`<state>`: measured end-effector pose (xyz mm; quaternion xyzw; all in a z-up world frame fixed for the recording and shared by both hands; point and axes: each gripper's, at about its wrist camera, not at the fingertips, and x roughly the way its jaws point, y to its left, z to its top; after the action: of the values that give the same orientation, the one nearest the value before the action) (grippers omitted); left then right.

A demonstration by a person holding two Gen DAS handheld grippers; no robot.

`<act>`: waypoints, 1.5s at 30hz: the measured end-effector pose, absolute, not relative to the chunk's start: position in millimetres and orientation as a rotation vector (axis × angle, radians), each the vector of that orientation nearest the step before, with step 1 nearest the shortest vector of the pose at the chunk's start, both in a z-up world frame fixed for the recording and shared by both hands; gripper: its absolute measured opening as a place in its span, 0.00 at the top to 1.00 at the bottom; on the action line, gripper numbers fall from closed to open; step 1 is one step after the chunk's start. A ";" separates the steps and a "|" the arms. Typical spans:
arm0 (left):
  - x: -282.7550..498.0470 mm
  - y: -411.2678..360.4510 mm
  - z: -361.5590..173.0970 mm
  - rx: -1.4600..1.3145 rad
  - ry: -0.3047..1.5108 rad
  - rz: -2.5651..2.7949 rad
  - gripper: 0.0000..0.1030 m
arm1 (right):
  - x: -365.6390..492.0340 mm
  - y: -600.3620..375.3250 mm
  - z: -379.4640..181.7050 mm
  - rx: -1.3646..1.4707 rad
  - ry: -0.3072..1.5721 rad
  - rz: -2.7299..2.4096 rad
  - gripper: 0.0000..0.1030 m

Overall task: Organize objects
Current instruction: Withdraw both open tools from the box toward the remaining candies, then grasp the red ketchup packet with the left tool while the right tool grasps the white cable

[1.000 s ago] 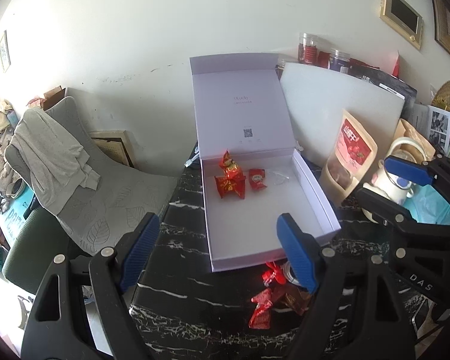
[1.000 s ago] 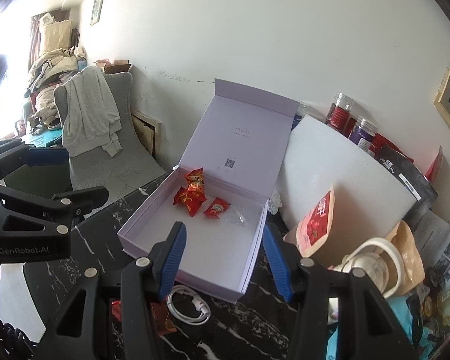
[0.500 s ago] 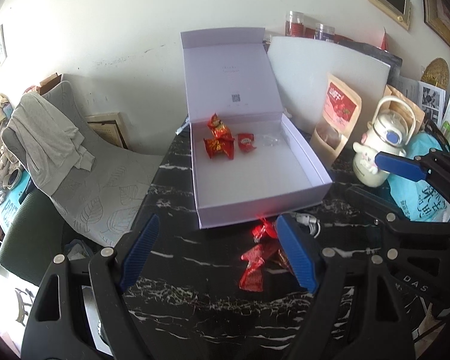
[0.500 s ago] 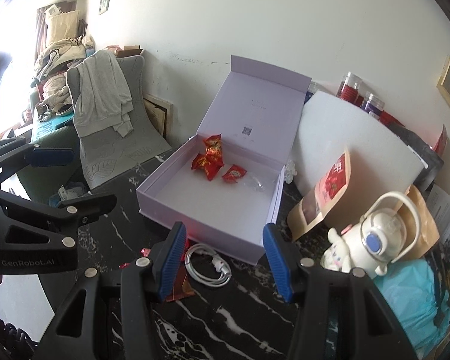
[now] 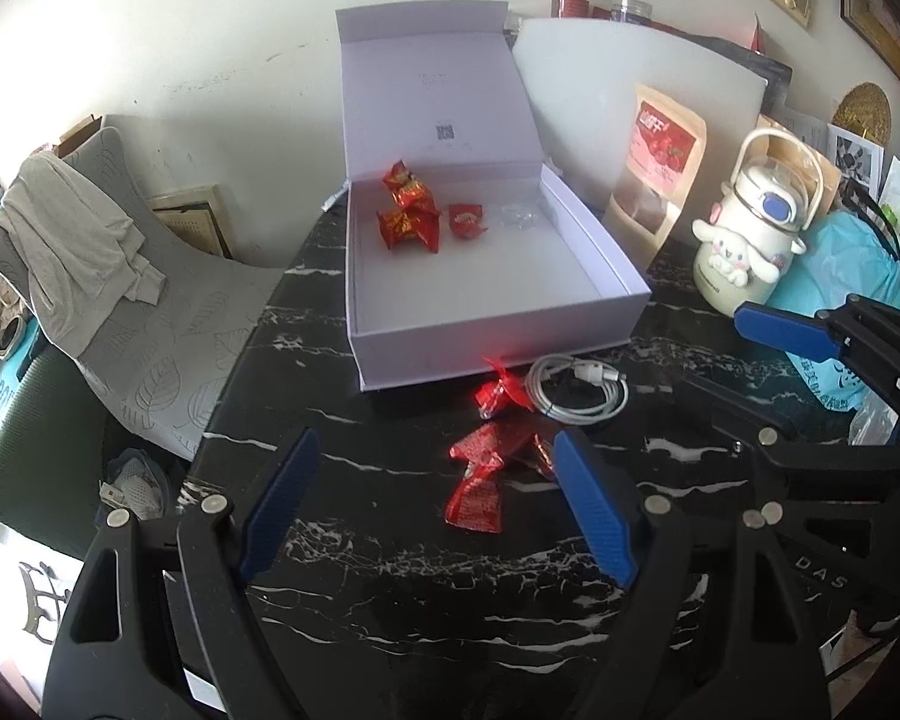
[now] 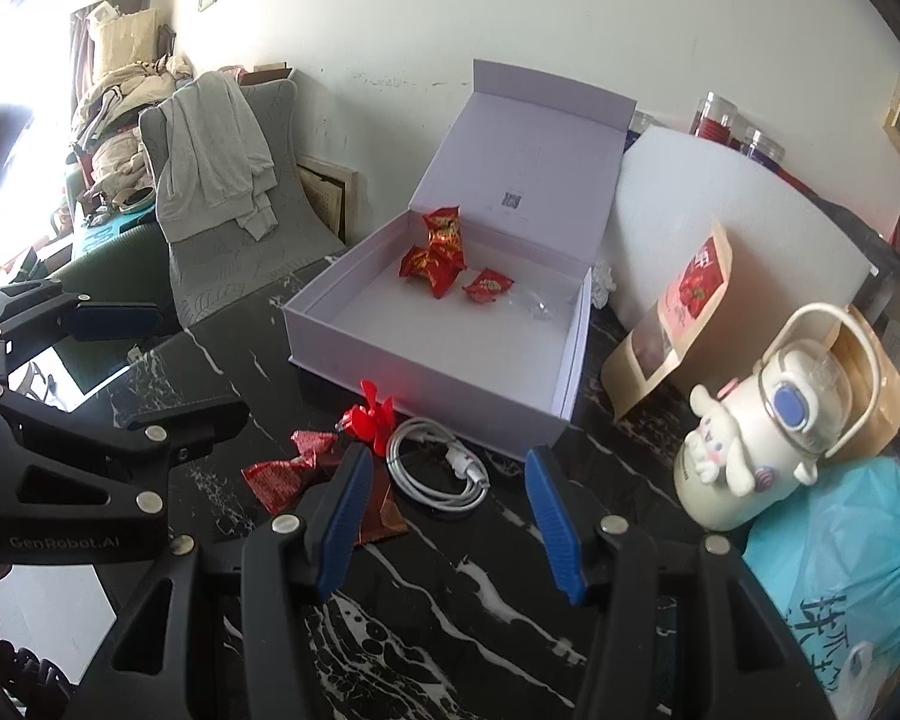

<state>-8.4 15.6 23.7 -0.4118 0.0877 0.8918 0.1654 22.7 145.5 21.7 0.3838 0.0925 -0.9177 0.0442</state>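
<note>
An open lilac box (image 5: 498, 324) (image 6: 330, 330) with its lid up holds several red snack packets (image 5: 411, 222) (image 6: 435, 255) at its far end. In front of the box, on the black marble table (image 5: 390, 540), lie more red packets (image 5: 480, 468) (image 6: 282, 474), a red twisted candy (image 5: 498, 393) (image 6: 369, 417) and a coiled white cable (image 5: 576, 390) (image 6: 432, 468). My left gripper (image 5: 435, 504) is open above the loose packets, holding nothing. My right gripper (image 6: 447, 516) is open just short of the cable, empty.
A white cartoon-dog kettle (image 5: 750, 228) (image 6: 762, 438), a kraft snack pouch (image 5: 654, 168) (image 6: 678, 306), a white board (image 6: 732, 204) and a blue plastic bag (image 6: 840, 570) crowd the right side. A grey chair with a garment (image 5: 78, 246) (image 6: 222, 168) stands left of the table.
Both grippers have drawn back from the box and away from it, so the loose packets, candy and cable in front of it now show in full. Both stayed open.
</note>
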 end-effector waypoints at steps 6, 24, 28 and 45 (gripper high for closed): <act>-11.8 22.4 1.9 -1.217 0.248 2.503 0.22 | 19.3 149.5 0.9 1.214 0.270 -2.775 0.48; -44.4 24.0 -44.1 -1.325 0.221 2.436 0.22 | -25.1 164.2 -60.2 1.363 0.203 -2.670 0.38; -51.9 23.9 -53.7 -1.364 0.217 2.413 0.22 | -36.7 163.9 -70.9 1.390 0.210 -2.651 0.36; -61.6 26.2 -75.1 -1.403 0.211 2.389 0.22 | -69.5 160.0 -93.1 1.434 0.193 -2.588 0.23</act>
<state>-61.6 26.2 -75.1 -0.4967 0.0747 0.8457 0.1803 -69.5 160.0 -93.1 0.4818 0.0650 -0.8694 0.0884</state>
